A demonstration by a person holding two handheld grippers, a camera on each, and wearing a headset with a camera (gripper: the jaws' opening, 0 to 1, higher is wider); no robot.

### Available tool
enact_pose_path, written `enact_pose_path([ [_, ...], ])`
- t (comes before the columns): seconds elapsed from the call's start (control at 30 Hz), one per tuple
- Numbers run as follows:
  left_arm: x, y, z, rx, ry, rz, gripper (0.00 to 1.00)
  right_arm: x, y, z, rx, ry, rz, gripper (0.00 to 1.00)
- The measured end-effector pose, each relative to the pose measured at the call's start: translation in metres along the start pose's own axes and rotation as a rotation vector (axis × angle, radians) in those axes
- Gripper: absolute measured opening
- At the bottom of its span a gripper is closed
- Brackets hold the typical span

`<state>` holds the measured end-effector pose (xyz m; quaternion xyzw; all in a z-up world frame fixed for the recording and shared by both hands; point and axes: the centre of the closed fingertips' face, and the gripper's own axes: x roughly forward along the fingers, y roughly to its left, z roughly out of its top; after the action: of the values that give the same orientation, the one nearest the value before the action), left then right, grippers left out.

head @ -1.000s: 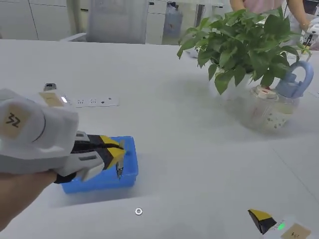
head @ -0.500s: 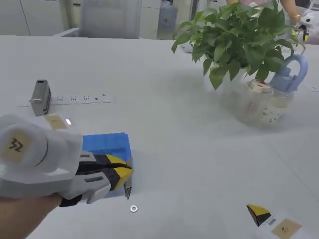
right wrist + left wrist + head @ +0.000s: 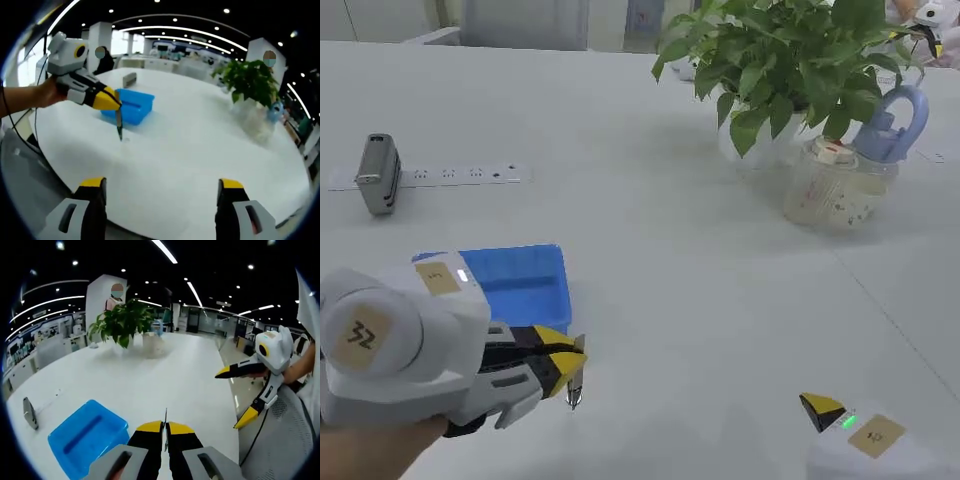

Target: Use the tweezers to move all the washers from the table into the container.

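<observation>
Left gripper: held over the near left part of the desk; its fingers were pressed together, pinching the tweezers.
Tweezers: a thin metal pair standing out between the two yellow tips and pointing down at the desk, just near and right of the container's near right corner. Whether the tip touched the desk could not be told.
Washers: too small to make out for sure; in the right gripper view a faint speck lay on the desk right at the tweezers' tip, outside the container.
Container: a blue open tray on the desk, just beyond the left gripper, apart from the tweezers' tip.
Right gripper: at the near right, well apart from the tweezers and the container; its fingers were spread wide with nothing between them.
Far side: a leafy potted plant at the far right with a clear bottle just beside it; a power strip lay at the far left.
</observation>
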<state>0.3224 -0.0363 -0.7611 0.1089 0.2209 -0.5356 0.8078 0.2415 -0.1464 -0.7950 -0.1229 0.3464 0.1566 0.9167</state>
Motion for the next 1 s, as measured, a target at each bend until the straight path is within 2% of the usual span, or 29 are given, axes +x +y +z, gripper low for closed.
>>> enact_pose_path([
  [0.3, 0.0014, 0.0018, -0.0006, -0.016, -0.03, 0.003, 0.0, 0.0, -0.0003, -0.0009, -0.005, 0.006, -0.002, 0.89],
  [0.63, 0.0052, 0.0023, 0.0028, 0.007, -0.041, 0.009, 0.0, 0.0004, -0.0008, -0.0026, -0.007, 0.014, -0.004, 0.87],
  [0.93, 0.0082, 0.0009, -0.0034, 0.027, -0.018, 0.009, 0.0, 0.0004, -0.0008, -0.0033, -0.009, 0.017, -0.004, 0.86],
  [1.0, 0.0084, 0.0012, -0.0033, 0.026, -0.024, 0.006, 0.0, 0.0004, -0.0009, -0.0036, -0.011, 0.018, -0.005, 0.85],
])
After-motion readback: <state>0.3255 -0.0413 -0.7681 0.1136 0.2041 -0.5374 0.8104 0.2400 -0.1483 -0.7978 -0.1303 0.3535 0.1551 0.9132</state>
